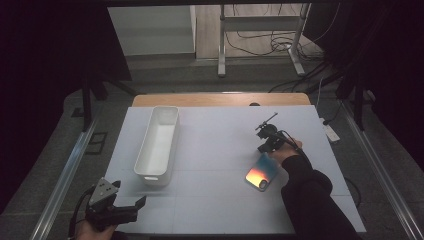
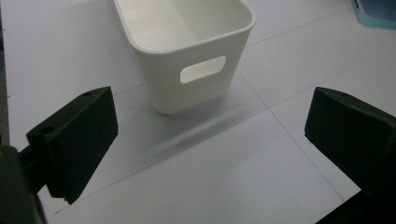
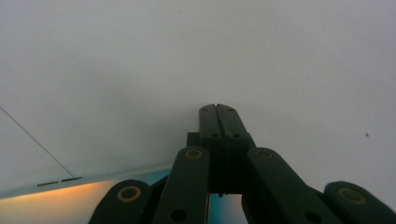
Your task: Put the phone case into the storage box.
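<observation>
- The left gripper (image 1: 131, 210) sat at the near left corner of the table (image 1: 220, 130), held in the person's left hand (image 1: 92, 231), with its jaws spread wide apart and nothing between them.
- In the left gripper view those two black jaws stood at either side of the frame over bare white table surface, and the white bin (image 2: 187, 51) stood just ahead of them, between their lines, its end wall with a handle slot facing the gripper.
- In that same view a corner of the phone (image 2: 376, 11) showed far off to the upper right of the right-hand jaw.
- In the high view the bin was a long, narrow, open tub running away from the left gripper, empty inside as far as could be seen.
- The right gripper (image 1: 264, 148) was farther out on the right half of the table, held in the right hand (image 1: 286, 150), whose dark sleeve (image 1: 310, 200) came in from the bottom edge.
- Its jaws were pressed together with nothing between them, the tips resting on or just above the table.
- The phone lay flat on the table, screen glowing orange and teal, just behind and below the closed jaws, on the person's side; its far edge ran beneath the gripper's linkage.
- I could not tell whether the gripper touched the phone.
</observation>
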The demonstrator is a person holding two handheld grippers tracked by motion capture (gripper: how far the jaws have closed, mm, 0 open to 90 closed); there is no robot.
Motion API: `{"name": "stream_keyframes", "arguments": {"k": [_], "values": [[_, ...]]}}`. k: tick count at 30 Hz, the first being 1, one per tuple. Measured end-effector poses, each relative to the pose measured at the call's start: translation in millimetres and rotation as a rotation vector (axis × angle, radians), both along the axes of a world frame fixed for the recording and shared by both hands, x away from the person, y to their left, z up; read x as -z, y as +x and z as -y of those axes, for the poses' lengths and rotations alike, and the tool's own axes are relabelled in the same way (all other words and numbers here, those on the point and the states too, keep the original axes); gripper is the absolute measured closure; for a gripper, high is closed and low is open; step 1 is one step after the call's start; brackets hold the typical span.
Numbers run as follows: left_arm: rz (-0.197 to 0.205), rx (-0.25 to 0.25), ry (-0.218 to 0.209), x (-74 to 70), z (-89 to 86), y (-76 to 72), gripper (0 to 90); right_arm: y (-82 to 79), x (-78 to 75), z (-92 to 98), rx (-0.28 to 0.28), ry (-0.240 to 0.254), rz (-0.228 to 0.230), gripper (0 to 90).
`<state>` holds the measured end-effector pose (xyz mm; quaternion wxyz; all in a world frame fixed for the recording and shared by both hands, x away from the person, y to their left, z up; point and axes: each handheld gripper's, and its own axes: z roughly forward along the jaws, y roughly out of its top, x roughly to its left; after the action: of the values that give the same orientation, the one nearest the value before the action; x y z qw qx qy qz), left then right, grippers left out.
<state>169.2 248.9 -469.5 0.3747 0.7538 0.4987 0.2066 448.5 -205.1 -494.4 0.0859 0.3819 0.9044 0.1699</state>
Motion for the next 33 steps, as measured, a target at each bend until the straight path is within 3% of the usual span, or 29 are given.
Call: {"name": "stream_keyframes", "arguments": {"k": [7, 12, 33], "values": [[0.0, 0.0, 0.002, 0.0, 0.3, 0.0, 3.5, -2.2, -1.5, 15.9, 0.023, -0.008, -0.008, 89.2], [-0.001, 0.001, 0.004, 0.0, 0.6, 0.1, 3.6, -7.8, -1.4, 29.5, 0.037, 0.012, -0.016, 89.2], [-0.004, 0.0, 0.009, -0.1, 1.3, 0.5, 3.7, -28.2, -3.6, 62.9, 0.054, 0.018, -0.044, 89.2]]}}
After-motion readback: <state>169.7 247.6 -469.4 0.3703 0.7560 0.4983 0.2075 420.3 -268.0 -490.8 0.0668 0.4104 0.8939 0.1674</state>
